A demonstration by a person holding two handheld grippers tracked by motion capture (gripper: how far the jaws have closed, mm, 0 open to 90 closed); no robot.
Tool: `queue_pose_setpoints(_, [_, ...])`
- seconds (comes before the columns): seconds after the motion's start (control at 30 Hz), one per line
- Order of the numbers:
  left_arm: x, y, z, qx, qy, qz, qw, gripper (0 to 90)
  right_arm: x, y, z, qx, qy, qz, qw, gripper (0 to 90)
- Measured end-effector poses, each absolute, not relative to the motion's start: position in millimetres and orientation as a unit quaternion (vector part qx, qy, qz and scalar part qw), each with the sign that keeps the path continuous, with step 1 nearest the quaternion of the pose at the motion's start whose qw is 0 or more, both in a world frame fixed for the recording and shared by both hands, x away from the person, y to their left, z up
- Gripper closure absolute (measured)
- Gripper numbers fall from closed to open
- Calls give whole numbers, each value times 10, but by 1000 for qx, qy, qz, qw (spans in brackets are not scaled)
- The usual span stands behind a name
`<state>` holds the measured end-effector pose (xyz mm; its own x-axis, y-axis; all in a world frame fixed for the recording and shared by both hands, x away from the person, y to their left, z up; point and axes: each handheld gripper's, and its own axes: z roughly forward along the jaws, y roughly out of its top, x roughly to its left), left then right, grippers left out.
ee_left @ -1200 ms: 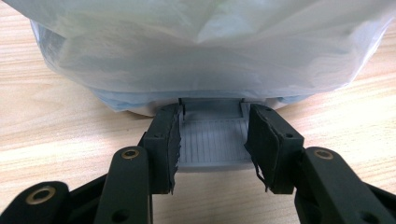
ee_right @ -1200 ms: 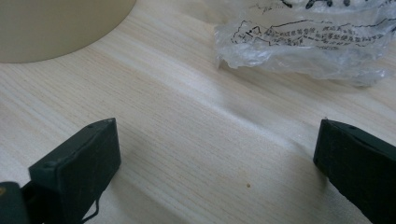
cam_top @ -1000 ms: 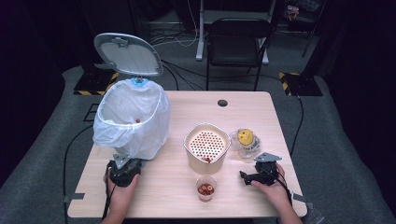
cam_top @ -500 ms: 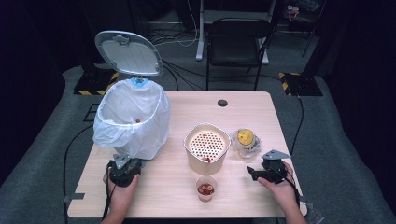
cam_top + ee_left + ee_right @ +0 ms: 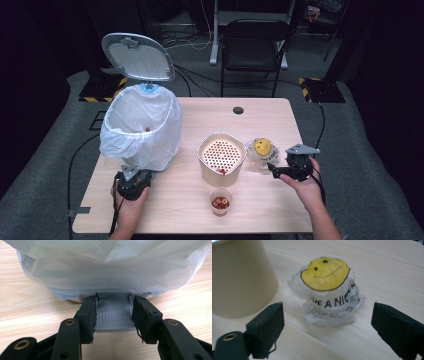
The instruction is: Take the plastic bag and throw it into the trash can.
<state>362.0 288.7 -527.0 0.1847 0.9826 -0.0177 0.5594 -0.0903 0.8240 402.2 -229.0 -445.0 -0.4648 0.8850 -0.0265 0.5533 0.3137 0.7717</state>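
Left gripper jaws clamped on bin pedal, near left of worktop | right gripper jaws just opening, wide apart, empty | smiley bag beyond them, right of cream strainer pot

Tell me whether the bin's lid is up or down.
Up. The grey lid stands raised behind the white-bagged bin, whose mouth is open; the left gripper clamps the pedal at its base.

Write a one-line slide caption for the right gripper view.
Open right gripper faces a crumpled smiley-face plastic bag on the wooden table, beside a cream bucket.
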Motion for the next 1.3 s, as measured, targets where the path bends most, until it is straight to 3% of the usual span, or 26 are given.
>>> queue_pose_setpoints(0.3, [3620, 2887, -5271, 678, 568, 291, 364, 541, 4324, -2199, -4421, 464, 777, 366, 218, 0])
queue_pose_setpoints(0.8, [3620, 2887, -5271, 678, 568, 291, 364, 541, 4752, -2048, -4622, 478, 776, 352, 212, 2])
queue_pose_setpoints(1.1, [3620, 2887, -5271, 678, 569, 291, 364, 541, 4800, -1995, -4804, 477, 783, 341, 210, 74])
queue_pose_setpoints(1.3, [3620, 2889, -5270, 679, 568, 291, 363, 541, 4812, -1969, -4895, 476, 784, 337, 213, 186])
